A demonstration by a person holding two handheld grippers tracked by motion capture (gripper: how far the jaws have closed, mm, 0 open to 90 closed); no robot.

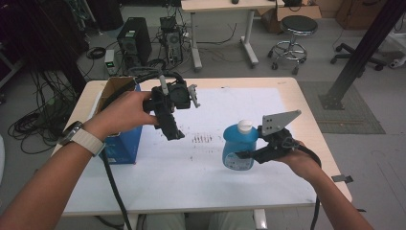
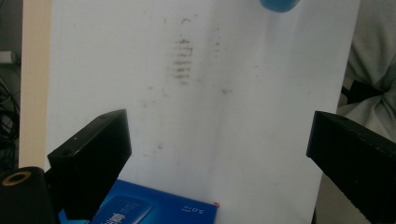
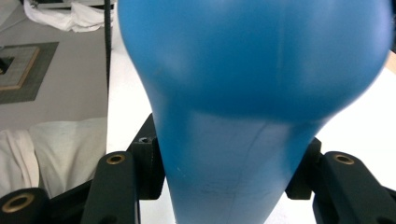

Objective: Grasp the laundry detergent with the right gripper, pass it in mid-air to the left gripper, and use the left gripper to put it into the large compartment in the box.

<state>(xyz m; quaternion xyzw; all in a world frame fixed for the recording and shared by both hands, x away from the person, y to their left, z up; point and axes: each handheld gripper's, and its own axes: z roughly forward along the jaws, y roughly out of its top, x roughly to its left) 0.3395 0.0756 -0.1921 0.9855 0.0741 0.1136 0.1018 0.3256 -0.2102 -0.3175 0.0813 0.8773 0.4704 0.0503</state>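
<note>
So the right gripper (image 1: 244,154) has its jaws clamped on the blue bottle's (image 1: 238,148) body, probably to keep it steady and upright at the table's (image 1: 287,88) right-middle. The left gripper (image 1: 173,128) hangs above the white mat (image 1: 230,103) with jaws spread wide and nothing in them, looks ready to come in. A blue box (image 1: 122,143) sits at the left edge. Behind: a stool (image 1: 298,26), PC towers (image 1: 134,40), cables.
</note>
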